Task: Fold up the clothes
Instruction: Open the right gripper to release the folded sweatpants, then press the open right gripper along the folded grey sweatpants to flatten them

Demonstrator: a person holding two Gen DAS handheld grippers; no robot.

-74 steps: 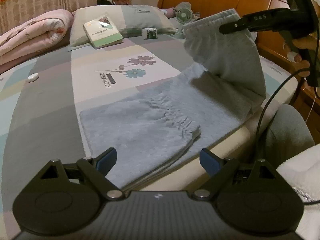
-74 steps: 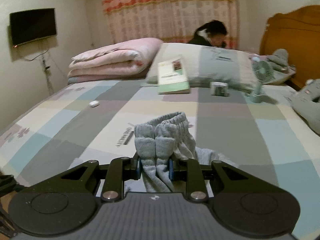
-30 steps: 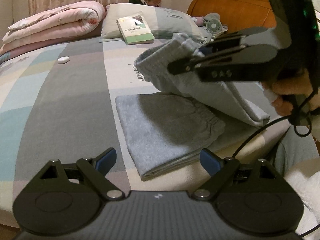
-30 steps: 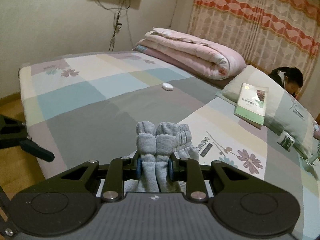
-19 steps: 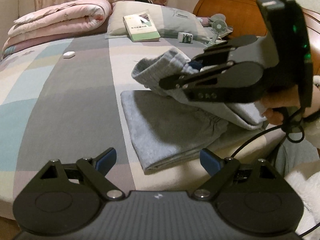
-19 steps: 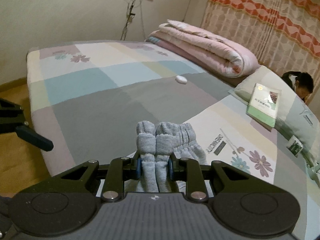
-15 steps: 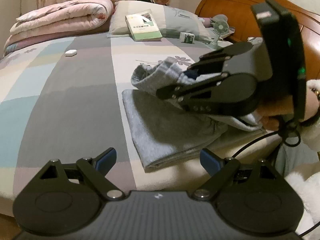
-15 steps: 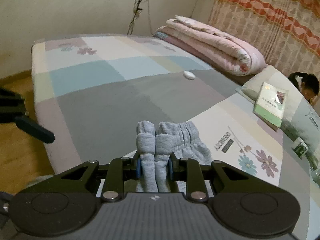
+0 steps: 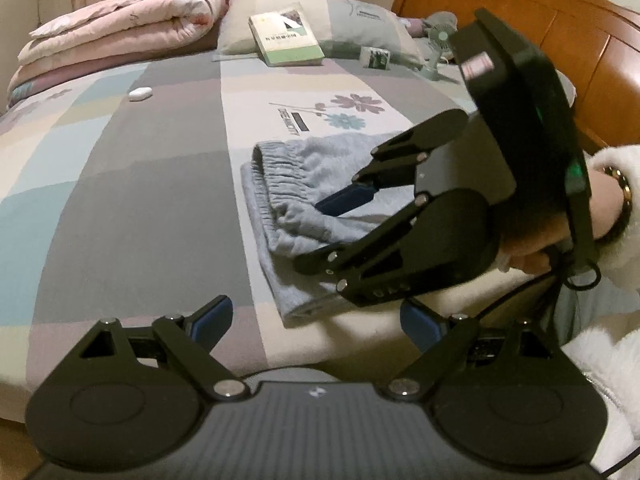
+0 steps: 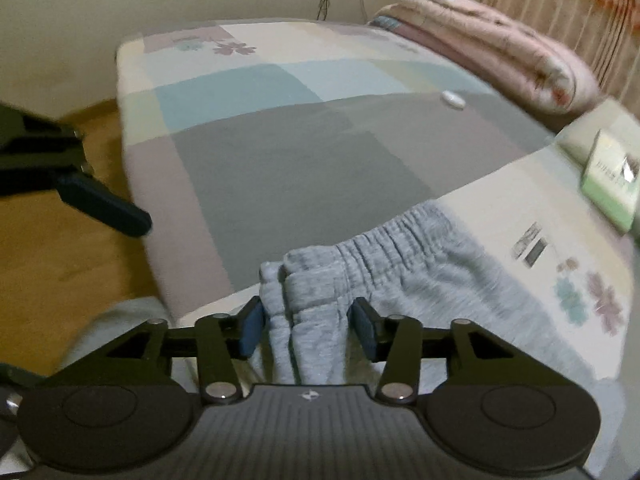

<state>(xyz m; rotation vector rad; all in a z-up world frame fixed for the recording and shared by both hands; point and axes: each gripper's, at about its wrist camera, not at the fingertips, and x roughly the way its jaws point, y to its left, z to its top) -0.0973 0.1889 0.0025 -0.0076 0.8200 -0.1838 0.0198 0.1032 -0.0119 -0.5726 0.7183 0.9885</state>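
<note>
While its jaws are opening, right gripper [image 10: 306,330] astride the cuffs of folded grey sweatpants [image 10: 404,276], pads off the cloth, sweatpants lying at the near edge of the patchwork bed [image 10: 288,160], left gripper [image 9: 316,320] spread wide and empty beside them.

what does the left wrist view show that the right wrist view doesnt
Only the left wrist view: the headboard, a small fan, a white box, a person's head behind the pillow, and the hand holding the right gripper, side-on.

Only the right wrist view: the wooden floor, the wall, and the right gripper's jaws opening with the trousers' bunched fabric between them.

Both: the trousers folded on the bed, the pink quilt, the book, a small white object, and the open left gripper.
</note>
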